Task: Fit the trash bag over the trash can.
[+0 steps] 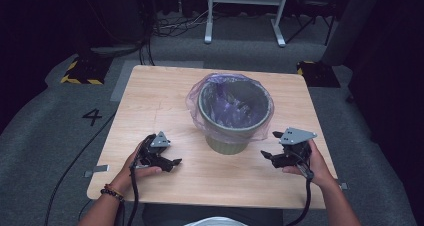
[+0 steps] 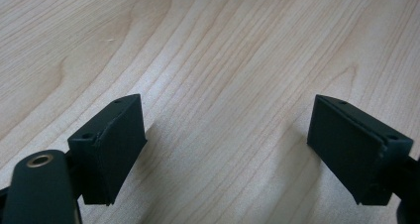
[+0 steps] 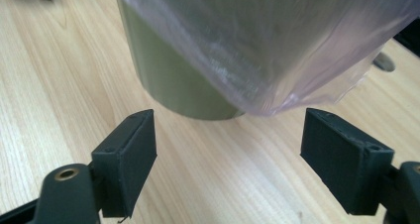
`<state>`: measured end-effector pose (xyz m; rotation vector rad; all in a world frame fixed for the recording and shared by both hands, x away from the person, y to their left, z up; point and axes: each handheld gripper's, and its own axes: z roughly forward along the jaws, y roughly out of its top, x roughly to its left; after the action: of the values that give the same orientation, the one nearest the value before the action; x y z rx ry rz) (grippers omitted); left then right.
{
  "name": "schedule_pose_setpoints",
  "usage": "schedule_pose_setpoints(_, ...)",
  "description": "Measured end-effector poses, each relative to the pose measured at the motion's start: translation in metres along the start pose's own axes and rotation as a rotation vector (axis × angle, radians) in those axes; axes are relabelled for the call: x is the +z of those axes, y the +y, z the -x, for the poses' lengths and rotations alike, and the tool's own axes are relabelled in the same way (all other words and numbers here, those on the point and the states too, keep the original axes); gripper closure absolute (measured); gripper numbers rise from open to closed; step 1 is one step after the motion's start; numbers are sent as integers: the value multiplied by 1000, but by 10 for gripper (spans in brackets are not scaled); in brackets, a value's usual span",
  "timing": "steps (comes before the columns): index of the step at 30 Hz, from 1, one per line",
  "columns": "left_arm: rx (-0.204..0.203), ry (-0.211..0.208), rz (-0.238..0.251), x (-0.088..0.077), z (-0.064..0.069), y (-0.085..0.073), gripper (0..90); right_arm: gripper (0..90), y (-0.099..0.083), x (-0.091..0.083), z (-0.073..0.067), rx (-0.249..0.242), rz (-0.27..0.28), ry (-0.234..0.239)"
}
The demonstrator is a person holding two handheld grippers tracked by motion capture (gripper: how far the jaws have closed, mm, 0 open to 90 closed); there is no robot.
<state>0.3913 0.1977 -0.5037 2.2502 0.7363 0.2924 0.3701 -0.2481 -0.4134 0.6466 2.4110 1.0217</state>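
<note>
An olive-green bin [image 1: 227, 138] stands on the middle of the wooden table [image 1: 150, 106]. A thin purple plastic bag [image 1: 197, 93] lines it and folds over its rim. In the right gripper view the bin's wall [image 3: 168, 75] rises just ahead of the jaws, with the bag's skirt [image 3: 277, 45] hanging over it. My left gripper [image 1: 175, 162] rests low at the bin's left, open over bare wood [image 2: 228, 85]. My right gripper [image 1: 270, 145] sits at the bin's right, open, pointing at its base. Both hold nothing.
The table stands on grey carpet with a "4" mark [image 1: 92, 117] at left. Cables [image 1: 75, 161] trail over the floor. A white desk frame [image 1: 245, 11] stands at the back, and yellow-black striped bases [image 1: 80, 76] flank the table's far corners.
</note>
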Motion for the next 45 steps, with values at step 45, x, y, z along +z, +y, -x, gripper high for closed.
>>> schedule_pose_setpoints(45,0,1,0,0,0,0,146,201,-93,11,4,198,-89,-9)
